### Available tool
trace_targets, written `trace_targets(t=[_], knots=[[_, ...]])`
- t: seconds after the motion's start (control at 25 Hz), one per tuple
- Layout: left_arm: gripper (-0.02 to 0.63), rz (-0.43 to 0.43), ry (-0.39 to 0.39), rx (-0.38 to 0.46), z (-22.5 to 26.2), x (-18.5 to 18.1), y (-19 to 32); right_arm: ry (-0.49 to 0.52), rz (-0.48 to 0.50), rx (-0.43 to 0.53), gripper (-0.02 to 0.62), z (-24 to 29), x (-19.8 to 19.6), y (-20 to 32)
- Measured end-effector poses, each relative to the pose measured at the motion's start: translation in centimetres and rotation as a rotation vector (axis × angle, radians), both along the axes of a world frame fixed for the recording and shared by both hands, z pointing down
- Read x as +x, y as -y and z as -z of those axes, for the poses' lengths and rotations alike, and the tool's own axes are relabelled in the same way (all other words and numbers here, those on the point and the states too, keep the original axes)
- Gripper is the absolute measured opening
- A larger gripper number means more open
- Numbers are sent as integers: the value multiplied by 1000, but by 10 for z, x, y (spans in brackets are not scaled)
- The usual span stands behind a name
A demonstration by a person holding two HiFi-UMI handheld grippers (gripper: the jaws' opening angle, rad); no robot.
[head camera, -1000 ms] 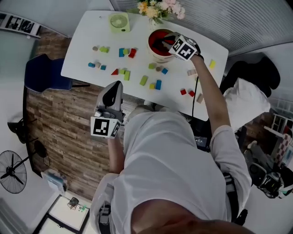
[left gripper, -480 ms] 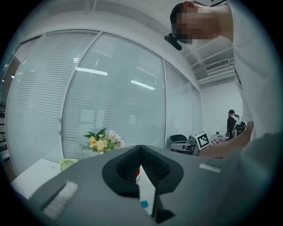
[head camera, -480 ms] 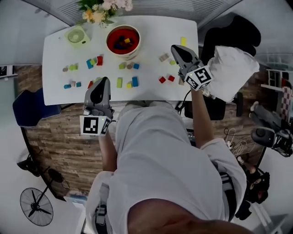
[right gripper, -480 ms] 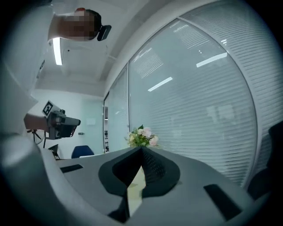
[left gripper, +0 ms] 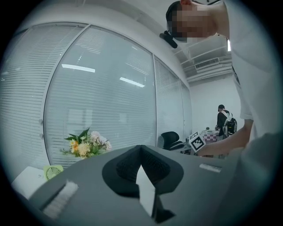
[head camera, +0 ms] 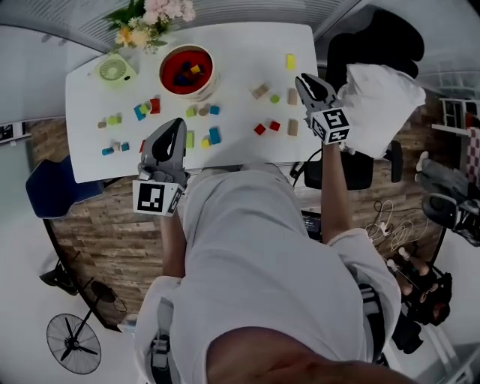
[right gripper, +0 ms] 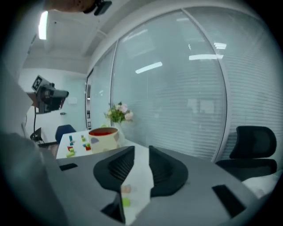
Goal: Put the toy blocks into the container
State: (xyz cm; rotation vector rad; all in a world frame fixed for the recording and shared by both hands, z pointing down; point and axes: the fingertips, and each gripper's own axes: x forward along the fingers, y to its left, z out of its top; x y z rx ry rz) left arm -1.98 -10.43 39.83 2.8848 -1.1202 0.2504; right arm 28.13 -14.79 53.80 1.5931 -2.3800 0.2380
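Both grippers are hovering over the near edge of the white table (head camera: 240,52) and neither one has anything in it. The left gripper (head camera: 177,124) is clenched: in its own view (left gripper: 140,148) the jaw tips meet and there's only a thin sliver of table showing lower down between them, no block. The right gripper (head camera: 304,78) is over on the right end of the table, and its jaws are opening. In its own view (right gripper: 141,151) there's a clear gap with nothing gripped, just a blurry tan block and a green one down on the table seen through the slot. The toy blocks (head camera: 214,135) are mostly loose on the tabletop: a colourful bunch on the left near the left gripper, then two red ones (head camera: 267,127), a couple of tan ones and a yellow one (head camera: 290,61) nearer the right gripper. The red bowl (head camera: 187,93) sits toward the far side of the table, next to the flowers (head camera: 150,16) and a little green fan (head camera: 114,70), and it already has a few blocks in it (blue, yellow, red). From the right gripper view the bowl (right gripper: 104,137) is off to the left, well apart from the jaws.
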Motion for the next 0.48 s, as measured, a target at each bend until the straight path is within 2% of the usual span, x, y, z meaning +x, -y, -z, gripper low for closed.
trace_targets(t=[0.04,0.12,0.24,0.28,0.32,0.4,0.48], knots=[[-2,2,1,1,1,0,0,-32,3,-74,139,-19,4,8],[-2,16,8,-1,1,-3,1,-92,-2,-225,232,-59,15,24],[-2,59,25,-13,-1,-14,-2,-130,-51,-434,275,-115,36,52],[-2,77,31,-19,-2,-18,-3,-115,-72,-504,280,-131,42,61],[-2,97,38,-24,-4,-23,-5,-87,-92,-569,315,-146,46,71],[-2,140,51,-36,-5,-33,-8,-38,-140,-670,321,-172,55,90],[-2,182,66,-50,-8,-44,-12,-41,-194,-751,312,-197,67,107]])
